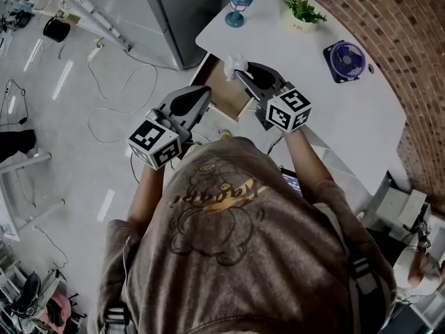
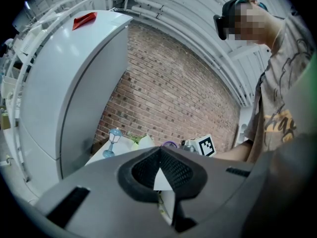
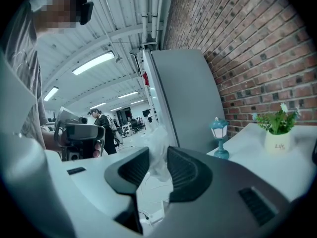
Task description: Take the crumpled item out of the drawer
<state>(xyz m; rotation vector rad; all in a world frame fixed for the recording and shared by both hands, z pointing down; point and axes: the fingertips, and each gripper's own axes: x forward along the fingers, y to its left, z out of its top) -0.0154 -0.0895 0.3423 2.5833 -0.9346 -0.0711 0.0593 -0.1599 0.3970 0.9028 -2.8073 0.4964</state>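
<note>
White crumpled item (image 1: 235,64) is being pinched by the right claw (image 1: 241,74), just over the open drawer (image 1: 224,93) beneath that claw, and is arguably best being raised straight up under a firm squeeze, while the left claw (image 1: 204,90) is being held closed, empty, alongside.

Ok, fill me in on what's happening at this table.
A person stands at a white table with a two-jaw gripper in each hand. The right gripper is clamped on the crumpled white item and holds it over the open drawer, apparently clear of it. The left gripper hangs beside the drawer front with its jaws together and nothing between them. The item has not been set down anywhere yet.
</note>
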